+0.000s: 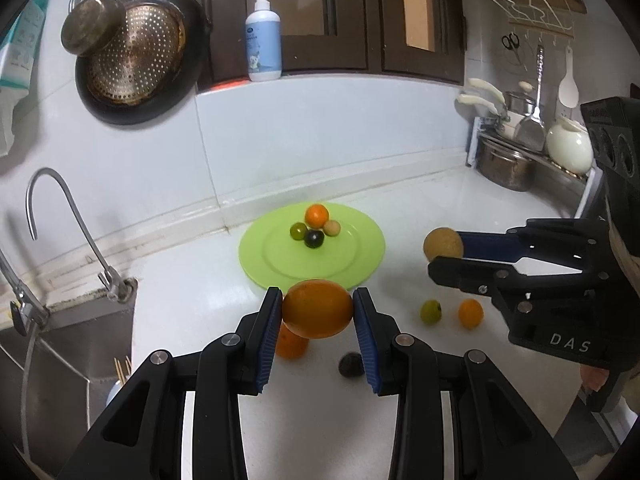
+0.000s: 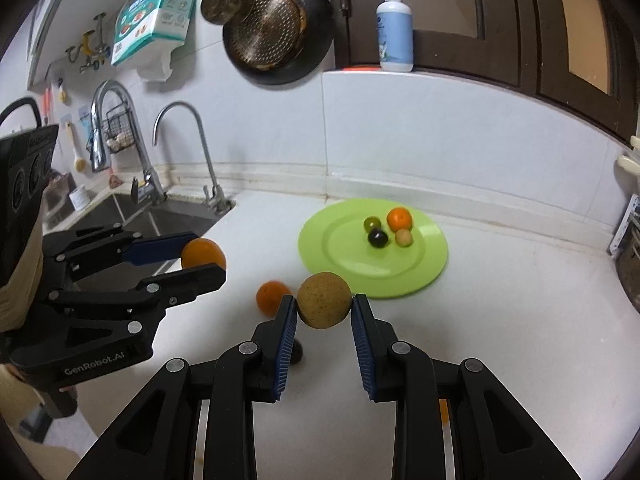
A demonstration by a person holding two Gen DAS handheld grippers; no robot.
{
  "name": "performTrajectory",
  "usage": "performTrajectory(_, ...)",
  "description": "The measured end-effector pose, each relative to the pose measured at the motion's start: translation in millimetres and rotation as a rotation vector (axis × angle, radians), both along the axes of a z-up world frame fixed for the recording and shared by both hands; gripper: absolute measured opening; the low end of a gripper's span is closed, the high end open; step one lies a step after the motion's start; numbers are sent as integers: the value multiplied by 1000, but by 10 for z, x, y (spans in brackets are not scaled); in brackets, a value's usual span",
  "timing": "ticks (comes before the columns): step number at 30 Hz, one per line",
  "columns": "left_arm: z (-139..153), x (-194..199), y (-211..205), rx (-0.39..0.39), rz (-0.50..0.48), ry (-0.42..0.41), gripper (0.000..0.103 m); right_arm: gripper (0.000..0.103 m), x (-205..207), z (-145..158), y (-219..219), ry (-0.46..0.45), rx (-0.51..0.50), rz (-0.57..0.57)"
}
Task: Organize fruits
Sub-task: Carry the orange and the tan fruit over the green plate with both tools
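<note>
Left wrist view: the left tool [image 1: 317, 310] grips an orange [image 1: 318, 307] between its blue pads [image 1: 269, 336], closed on both sides of the fruit, raised above the white tabletop [image 1: 192, 280] just short of the green plate [image 1: 280, 268]. The plate carries four small fruits [image 1: 315, 226] clustered together. The right tool [image 1: 446, 254] holds a brown fruit [image 1: 442, 242] beside the plate. A green fruit [image 1: 430, 311], a small orange [image 1: 470, 313], a dark fruit [image 1: 350, 364] and another orange [image 1: 291, 346] lie loose on the tabletop. Right wrist view: the right tool [image 2: 324, 312] is closed on the brown fruit [image 2: 323, 299], held clear of the tabletop, near the plate's [image 2: 424, 268] front rim.
</note>
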State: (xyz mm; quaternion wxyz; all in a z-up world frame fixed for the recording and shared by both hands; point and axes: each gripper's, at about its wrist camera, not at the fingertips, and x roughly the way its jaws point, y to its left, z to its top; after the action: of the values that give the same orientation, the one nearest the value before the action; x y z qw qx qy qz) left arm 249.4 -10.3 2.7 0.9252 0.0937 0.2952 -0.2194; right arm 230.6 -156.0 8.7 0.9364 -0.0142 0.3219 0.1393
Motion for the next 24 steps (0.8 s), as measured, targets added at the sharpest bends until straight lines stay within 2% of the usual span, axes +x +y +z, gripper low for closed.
performTrajectory(11,188,314,-64,7,11,-27,36,29,319,225,-92,-22,21,-24)
performTrajectory(24,226,890,-157,16,23,10,36,29,899,263,-141,38,18,-50)
